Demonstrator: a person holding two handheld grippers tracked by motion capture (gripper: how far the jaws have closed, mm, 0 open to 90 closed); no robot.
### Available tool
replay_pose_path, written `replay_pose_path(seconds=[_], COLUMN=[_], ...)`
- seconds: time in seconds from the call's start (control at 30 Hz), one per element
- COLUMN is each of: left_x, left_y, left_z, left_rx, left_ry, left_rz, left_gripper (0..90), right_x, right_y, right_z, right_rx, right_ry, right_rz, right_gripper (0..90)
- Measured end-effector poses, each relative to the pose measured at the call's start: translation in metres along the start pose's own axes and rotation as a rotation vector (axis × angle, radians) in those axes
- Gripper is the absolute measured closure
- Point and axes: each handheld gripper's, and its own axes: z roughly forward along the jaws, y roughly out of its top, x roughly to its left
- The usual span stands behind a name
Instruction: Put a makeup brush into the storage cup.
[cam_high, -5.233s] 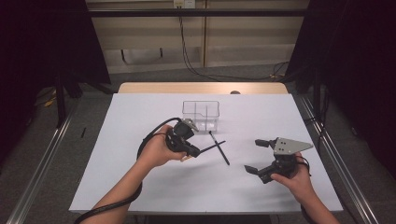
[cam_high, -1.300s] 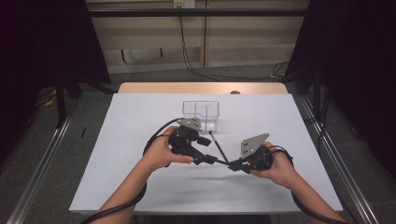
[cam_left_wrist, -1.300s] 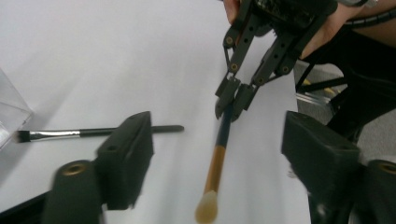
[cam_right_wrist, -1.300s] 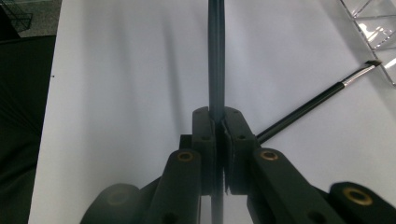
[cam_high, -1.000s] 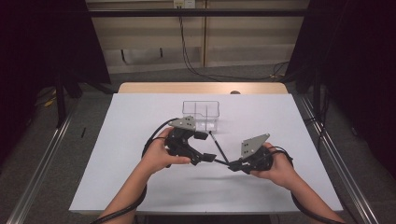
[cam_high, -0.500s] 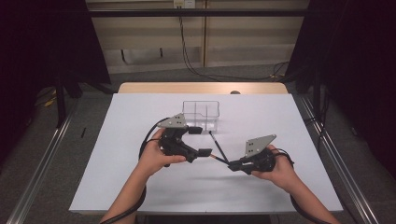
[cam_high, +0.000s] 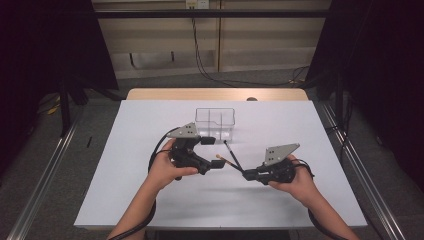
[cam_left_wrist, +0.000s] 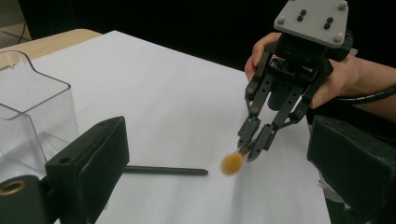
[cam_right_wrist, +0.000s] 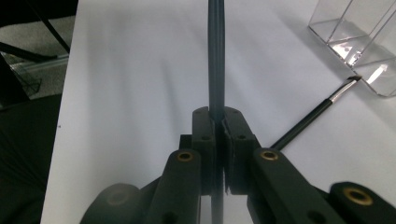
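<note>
Brushes number two (cam_high: 230, 164) (cam_high: 232, 154); clear box (cam_high: 215, 123), one.

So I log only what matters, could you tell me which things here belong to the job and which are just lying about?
In the job:
fluffy-headed brush, clamped in right gripper
open left gripper near its head
probably the clear box

Lying about:
thin brush on the table
small dark object at the far edge

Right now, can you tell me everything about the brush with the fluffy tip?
The brush has a thin, dark, straight handle and a round, fluffy tan head that looks soft. The right gripper is shut on its handle, with the head pointing away from that hand, over the white table. Whether the head touches the table is unclear. It is a bit blurry.
</note>
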Motion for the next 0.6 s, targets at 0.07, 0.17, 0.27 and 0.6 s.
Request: replay_pose_path(seconds=[0.07,0.17,0.27,0.6], left_x=[0.0008,0.0008,0.0007,-0.0001], left_y=[-0.0007,-0.0013,-0.0015,-0.0038], left_z=[0.0002,0.0012,0.0019,0.0067], left_rx=[-0.025,-0.034,-0.041,-0.056], left_ry=[-0.008,-0.015,-0.014,-0.026], left_rz=[-0.012,-0.017,-0.014,-0.026], left_gripper=[5.6,6.0,6.0,6.6], right_x=[0.0000,0.0000,0.0006,0.0020], right_y=[0.0007,0.0022,0.0037,0.0091], right_z=[-0.0001,0.0003,0.0003,0.0037], right_rx=[-0.018,-0.049,-0.084,-0.168], right_ry=[-0.006,-0.010,-0.016,-0.027], right_rz=[0.009,0.018,0.029,0.058], right_gripper=[85.1,85.1,85.1,85.1])
